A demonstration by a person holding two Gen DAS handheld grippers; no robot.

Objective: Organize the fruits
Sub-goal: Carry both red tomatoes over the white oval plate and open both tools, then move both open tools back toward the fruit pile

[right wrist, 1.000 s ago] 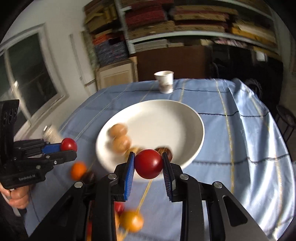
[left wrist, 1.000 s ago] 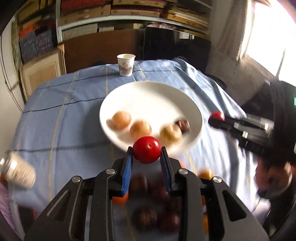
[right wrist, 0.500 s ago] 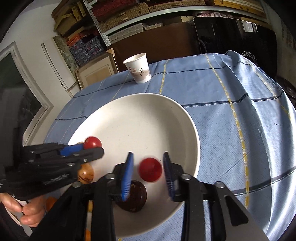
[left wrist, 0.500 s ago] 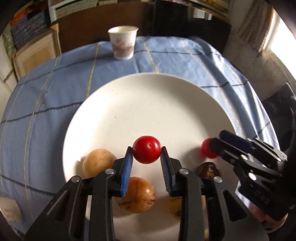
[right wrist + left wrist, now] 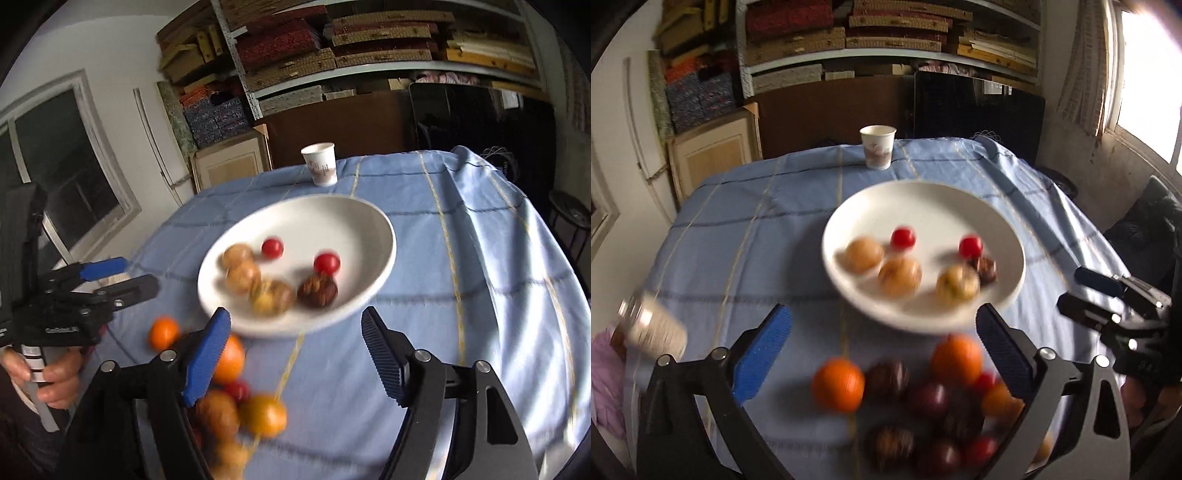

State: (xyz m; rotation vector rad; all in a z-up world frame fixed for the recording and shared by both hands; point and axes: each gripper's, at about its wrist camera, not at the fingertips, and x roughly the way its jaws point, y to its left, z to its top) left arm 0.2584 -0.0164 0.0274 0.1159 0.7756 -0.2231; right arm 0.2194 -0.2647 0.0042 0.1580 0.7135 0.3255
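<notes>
A white plate [image 5: 923, 195] [image 5: 369, 229] on the blue cloth holds two red tomatoes [image 5: 902, 238] [image 5: 970, 246] [image 5: 272, 247] [image 5: 326, 263], several tan fruits [image 5: 899, 275] [image 5: 243, 275] and a dark fruit [image 5: 317, 290]. A pile of oranges [image 5: 837, 384] [image 5: 265, 415] and dark fruits [image 5: 931, 397] lies in front of the plate. My left gripper [image 5: 882, 349] is open and empty above the pile. My right gripper [image 5: 295, 350] is open and empty near the plate's front rim. Each gripper shows in the other's view, right [image 5: 1086, 291] and left [image 5: 122, 275].
A paper cup [image 5: 878, 147] [image 5: 319, 163] stands at the far side of the table. A small jar [image 5: 652, 325] lies at the left edge. Shelves, boxes and a dark screen [image 5: 979, 118] stand behind the table.
Both grippers have opened, let their red tomatoes go onto the plate, and pulled back toward the near side. The tomatoes now rest in the plate.
</notes>
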